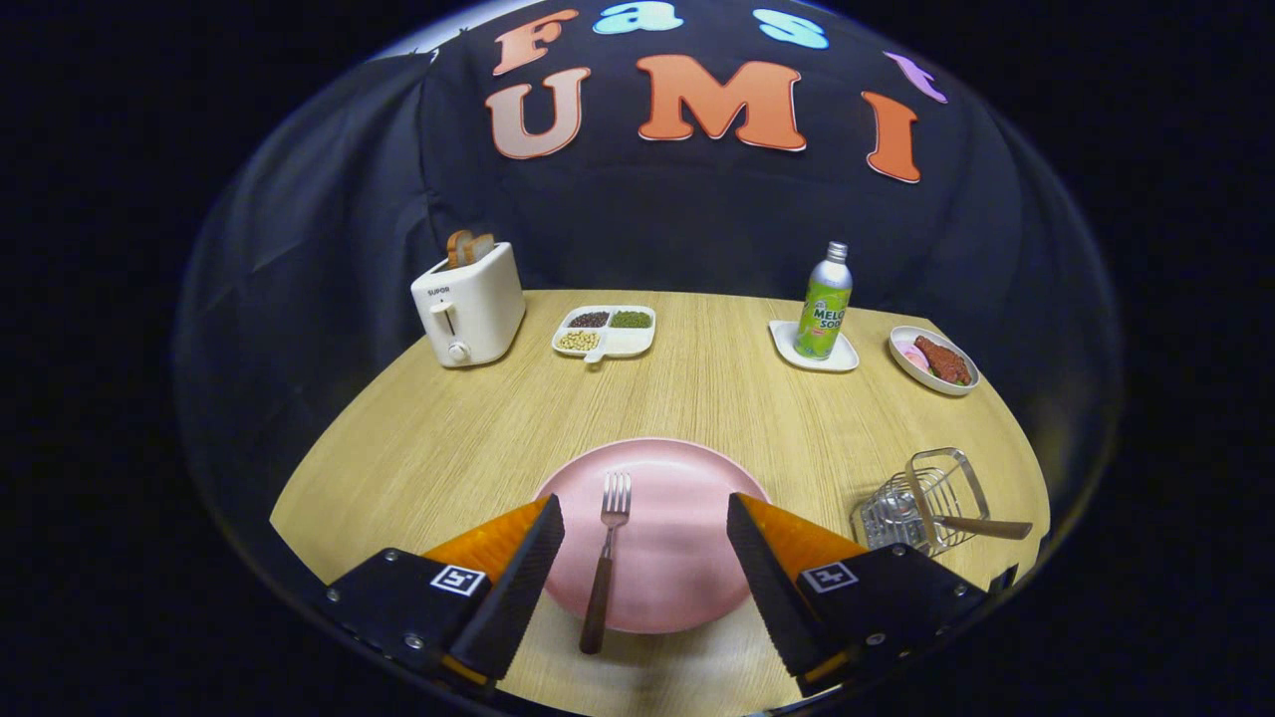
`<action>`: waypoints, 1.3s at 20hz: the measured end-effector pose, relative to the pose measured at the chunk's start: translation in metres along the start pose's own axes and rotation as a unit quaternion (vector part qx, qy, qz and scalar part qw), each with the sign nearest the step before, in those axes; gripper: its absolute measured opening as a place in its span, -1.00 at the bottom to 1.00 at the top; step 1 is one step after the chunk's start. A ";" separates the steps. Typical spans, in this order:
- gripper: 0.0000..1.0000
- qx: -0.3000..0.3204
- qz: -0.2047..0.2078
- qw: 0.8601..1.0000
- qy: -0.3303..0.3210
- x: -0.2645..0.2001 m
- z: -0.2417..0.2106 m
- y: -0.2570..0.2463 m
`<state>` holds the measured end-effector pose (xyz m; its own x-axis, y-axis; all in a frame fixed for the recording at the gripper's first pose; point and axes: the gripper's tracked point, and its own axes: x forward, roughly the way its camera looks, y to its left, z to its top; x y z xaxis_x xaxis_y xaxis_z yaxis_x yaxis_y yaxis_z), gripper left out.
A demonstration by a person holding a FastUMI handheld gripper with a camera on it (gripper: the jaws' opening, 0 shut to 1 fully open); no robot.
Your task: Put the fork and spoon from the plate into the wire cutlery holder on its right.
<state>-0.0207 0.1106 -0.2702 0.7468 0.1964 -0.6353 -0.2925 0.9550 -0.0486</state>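
Gripper (644,518) held open, fork (606,558) on plate (687,588) between fingers, holder (921,508) with spoon (981,525) right of them.

gripper view | rides low over table (697,398) | faces booth wall | plate (677,578) near

The tongs (645,508) stand wide apart with nothing between the fingers but the plate (687,568) and fork (605,558); their outer bodies are cut off at the lower rim. Each finger covers a slice of the plate's near edge. The spoon (971,525) lies in the wire holder (921,503), its bowl lost among the wires, so only the handle can be made out. The bread (468,246) is mostly sunk in the toaster (468,304). The food in the small dish (934,358) and the divided tray (605,332) is too small to identify.
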 end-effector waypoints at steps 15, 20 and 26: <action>-0.23 -0.024 -0.020 0.998 0.051 0.044 -0.058 0.029; -0.71 -0.025 -0.031 0.997 0.062 0.048 -0.065 0.023; -0.93 0.006 -0.031 0.997 0.068 0.038 -0.053 0.018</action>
<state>-0.0289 0.1239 -0.3361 0.6753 0.1058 -0.7299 -0.2407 0.9671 -0.0825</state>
